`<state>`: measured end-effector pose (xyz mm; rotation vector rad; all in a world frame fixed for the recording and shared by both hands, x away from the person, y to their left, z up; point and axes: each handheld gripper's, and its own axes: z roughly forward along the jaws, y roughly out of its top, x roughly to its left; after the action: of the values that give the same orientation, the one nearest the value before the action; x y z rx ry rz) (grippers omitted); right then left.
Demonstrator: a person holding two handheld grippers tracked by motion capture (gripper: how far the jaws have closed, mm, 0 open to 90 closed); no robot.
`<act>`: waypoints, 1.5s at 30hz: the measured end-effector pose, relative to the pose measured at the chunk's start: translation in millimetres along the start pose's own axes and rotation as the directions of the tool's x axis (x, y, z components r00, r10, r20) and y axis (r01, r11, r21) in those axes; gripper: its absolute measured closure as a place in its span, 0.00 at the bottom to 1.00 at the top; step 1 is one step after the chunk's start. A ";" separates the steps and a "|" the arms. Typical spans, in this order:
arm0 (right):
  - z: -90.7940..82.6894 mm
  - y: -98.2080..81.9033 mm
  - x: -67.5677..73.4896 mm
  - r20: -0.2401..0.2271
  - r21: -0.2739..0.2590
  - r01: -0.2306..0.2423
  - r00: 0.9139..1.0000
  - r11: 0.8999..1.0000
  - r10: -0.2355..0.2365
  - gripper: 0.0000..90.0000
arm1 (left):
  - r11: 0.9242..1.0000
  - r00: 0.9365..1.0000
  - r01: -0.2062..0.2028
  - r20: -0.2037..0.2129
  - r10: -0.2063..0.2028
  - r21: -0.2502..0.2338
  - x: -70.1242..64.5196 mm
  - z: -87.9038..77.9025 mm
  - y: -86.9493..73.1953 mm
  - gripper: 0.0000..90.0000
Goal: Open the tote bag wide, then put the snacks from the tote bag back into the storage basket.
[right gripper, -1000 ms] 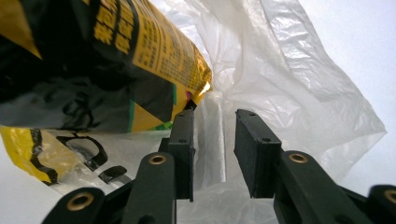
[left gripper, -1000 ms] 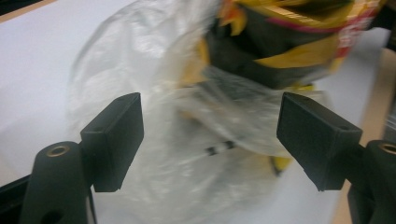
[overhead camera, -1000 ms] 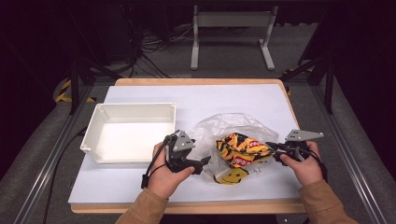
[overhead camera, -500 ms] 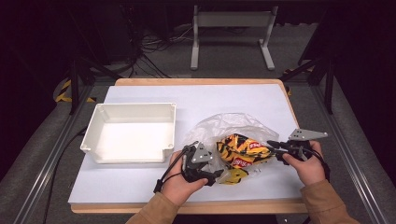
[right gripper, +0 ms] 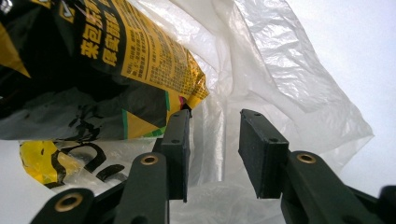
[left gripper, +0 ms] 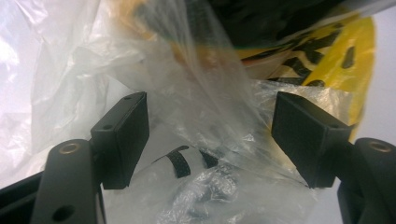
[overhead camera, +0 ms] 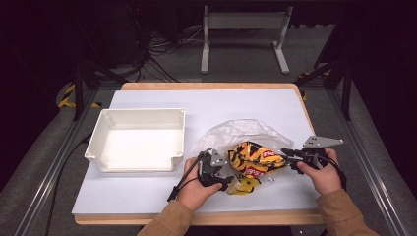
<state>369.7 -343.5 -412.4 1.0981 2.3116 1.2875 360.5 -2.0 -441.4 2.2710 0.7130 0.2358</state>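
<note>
A clear plastic bag [overhead camera: 241,130] lies on the white table [overhead camera: 246,101] with yellow and black snack packets [overhead camera: 255,157] inside. My left gripper [overhead camera: 227,177] is at the bag's near left edge. In the left gripper view its jaws [left gripper: 210,121] stand wide, have just been opening a little, and have crumpled film [left gripper: 219,154] loose between them. My right gripper [overhead camera: 285,153] is at the bag's right end. Its pads [right gripper: 180,149] stand apart with a fold of film [right gripper: 215,140] between them, unpressed. A packet corner [right gripper: 187,95] touches its left jaw.
A white empty tray [overhead camera: 137,112] sits on the table's left half, close to my left hand [overhead camera: 194,189]. Bare white table lies behind the bag. The wooden table edge [overhead camera: 206,217] runs along the front, and a metal stand [overhead camera: 243,29] is on the floor beyond.
My left hand has moved right and down, from beside the tray's corner to the bag's near left edge. The right hand has stayed at the bag's right end.
</note>
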 end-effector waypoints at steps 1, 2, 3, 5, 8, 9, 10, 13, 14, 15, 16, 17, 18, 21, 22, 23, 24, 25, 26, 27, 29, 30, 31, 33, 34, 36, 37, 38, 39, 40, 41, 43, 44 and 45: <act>0.2 -0.3 -0.2 0.000 0.001 -0.001 1.000 1.000 0.001 0.70 | 1.000 1.000 0.010 -0.004 -0.010 0.003 0.2 1.4 -0.2 0.30; 0.4 -0.4 -0.5 -0.001 0.000 0.001 1.000 1.000 -0.001 0.70 | 1.000 1.000 0.016 -0.005 -0.016 0.006 0.5 2.8 -0.4 0.30; 0.5 -0.5 -0.7 0.000 0.000 0.000 1.000 1.000 0.000 0.70 | 1.000 1.000 0.019 -0.008 -0.019 0.007 0.2 3.2 -0.1 0.29; 0.2 -0.5 -1.0 0.002 0.000 -0.004 1.000 1.000 0.004 0.69 | 1.000 1.000 0.021 -0.001 -0.021 0.000 -0.7 1.0 0.6 0.26; -0.1 -0.6 -1.0 0.003 0.000 -0.007 1.000 1.000 0.007 0.69 | 0.999 0.999 0.023 0.032 -0.023 -0.028 -0.8 -5.3 0.8 0.23; -0.1 -0.6 -1.2 0.004 0.000 -0.007 1.000 1.000 0.007 0.68 | 0.999 0.999 0.021 0.039 -0.019 -0.046 -1.4 -9.3 0.7 0.22; -0.2 -0.6 -1.3 0.003 -0.001 -0.008 1.000 1.000 0.008 0.68 | 0.999 0.999 0.021 0.039 -0.019 -0.046 -1.4 -9.3 0.7 0.21; -0.3 -0.4 -1.4 0.002 -0.001 -0.009 1.000 1.000 0.009 0.68 | 0.998 0.999 0.006 0.042 -0.003 -0.066 -3.3 -21.0 0.5 0.17; -0.5 -0.4 -1.4 0.002 -0.003 -0.009 1.000 1.000 0.009 0.67 | 0.997 0.999 0.002 0.042 0.001 -0.077 -3.8 -24.8 0.5 0.17; -0.8 -0.3 -1.5 0.001 -0.003 -0.008 1.000 1.000 0.008 0.67 | 0.996 0.999 -0.002 0.040 0.006 -0.092 -4.4 -30.0 0.5 0.16; -1.0 -0.2 -1.4 0.002 -0.004 -0.011 1.000 1.000 0.011 0.67 | 0.995 0.999 -0.003 0.042 0.007 -0.101 -4.7 -32.9 0.5 0.16; -1.2 -0.2 -1.4 0.002 -0.005 -0.011 1.000 1.000 0.011 0.67 | 0.993 0.999 -0.005 0.048 0.010 -0.115 -5.0 -36.4 0.5 0.16; -1.3 -0.1 -1.4 0.001 -0.006 -0.012 1.000 1.000 0.012 0.66 | 0.992 0.999 -0.006 0.049 0.012 -0.130 -5.3 -40.0 0.6 0.16; -1.5 0.0 -1.4 -0.002 -0.009 -0.013 1.000 1.000 0.013 0.66 | 0.983 0.998 -0.021 0.058 0.032 -0.180 -6.1 -49.3 0.0 0.16; -1.7 0.1 -1.3 -0.003 -0.010 -0.014 1.000 1.000 0.014 0.66 | 0.981 0.997 -0.024 0.064 0.037 -0.194 -5.8 -50.9 -0.2 0.16; -1.6 0.1 -1.5 -0.005 -0.011 -0.012 1.000 1.000 0.012 0.66 | 0.978 0.997 -0.025 0.071 0.041 -0.209 -5.3 -52.9 -0.5 0.16; -1.6 0.2 -1.5 -0.006 -0.013 -0.014 1.000 1.000 0.014 0.65 | 0.975 0.996 -0.028 0.077 0.046 -0.218 -4.7 -54.4 -0.6 0.16; -1.6 0.2 -1.6 -0.007 -0.014 -0.013 1.000 1.000 0.013 0.65 | 0.972 0.995 -0.027 0.084 0.048 -0.233 -4.1 -56.1 -0.8 0.16; -1.7 0.3 -1.8 -0.009 -0.016 -0.012 1.000 1.000 0.012 0.65 | 0.969 0.995 -0.026 0.089 0.049 -0.248 -3.7 -57.5 -0.7 0.16; -1.8 0.5 -1.9 -0.010 -0.018 -0.013 1.000 1.000 0.013 0.65 | 0.966 0.994 -0.025 0.092 0.051 -0.257 -3.6 -58.5 -0.7 0.16; -1.9 0.6 -1.7 -0.011 -0.017 -0.017 1.000 1.000 0.016 0.65 | 0.959 0.993 -0.034 0.100 0.064 -0.282 -3.5 -60.8 1.1 0.16; -1.8 0.7 -1.7 -0.012 -0.018 -0.017 1.000 1.000 0.016 0.65 | 0.955 0.992 -0.039 0.106 0.073 -0.294 -3.6 -62.1 2.5 0.16; -1.8 0.7 -1.8 -0.013 -0.018 -0.017 1.000 1.000 0.017 0.65 | 0.953 0.991 -0.039 0.113 0.077 -0.301 -3.6 -63.0 3.8 0.16; -1.5 0.8 -1.9 -0.017 -0.019 -0.018 1.000 1.000 0.017 0.64 | 0.945 0.989 -0.050 0.118 0.093 -0.325 -2.9 -64.6 7.6 0.15; -1.5 0.7 -2.1 -0.018 -0.019 -0.016 1.000 1.000 0.015 0.64 | 0.942 0.988 -0.057 0.119 0.102 -0.331 -2.4 -65.1 9.5 0.15; -1.6 0.6 -2.0 -0.018 -0.021 -0.018 1.000 1.000 0.018 0.63 | 0.934 0.986 -0.064 0.124 0.114 -0.351 -1.7 -65.2 12.6 0.15; -1.7 0.7 -2.0 -0.020 -0.023 -0.019 1.000 1.000 0.019 0.63 | 0.932 0.985 -0.070 0.122 0.120 -0.355 -1.3 -65.3 13.7 0.14; -1.7 0.7 -2.0 -0.022 -0.024 -0.021 1.000 1.000 0.020 0.62 | 0.930 0.984 -0.071 0.125 0.124 -0.361 -1.1 -65.0 14.9 0.14; -1.7 0.8 -2.2 -0.026 -0.025 -0.022 0.999 0.999 0.022 0.62 | 0.927 0.984 -0.074 0.126 0.129 -0.367 -0.5 -64.4 16.6 0.14; -1.7 0.9 -2.1 -0.027 -0.027 -0.026 0.999 0.999 0.025 0.62 | 0.927 0.983 -0.072 0.131 0.129 -0.367 -0.6 -64.1 17.4 0.13; -1.6 1.0 -2.1 -0.028 -0.028 -0.026 0.999 0.999 0.025 0.62 | 0.927 0.983 -0.076 0.130 0.133 -0.368 -0.2 -63.6 18.8 0.13; -1.3 1.0 -2.1 -0.031 -0.030 -0.029 0.999 0.999 0.028 0.61 | 0.925 0.982 -0.074 0.133 0.133 -0.372 0.4 -62.3 21.9 0.12; -1.3 1.0 -2.2 -0.032 -0.030 -0.030 0.999 0.999 0.029 0.60 | 0.925 0.982 -0.076 0.133 0.134 -0.372 0.8 -61.2 24.1 0.12; -1.1 0.9 -2.3 -0.032 -0.030 -0.030 0.999 0.999 0.029 0.59 | 0.925 0.981 -0.083 0.132 0.141 -0.370 0.8 -59.4 25.9 0.12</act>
<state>371.1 -345.6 -411.2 1.1134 2.2986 1.3561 350.5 18.9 -380.9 1.9500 0.4167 0.2206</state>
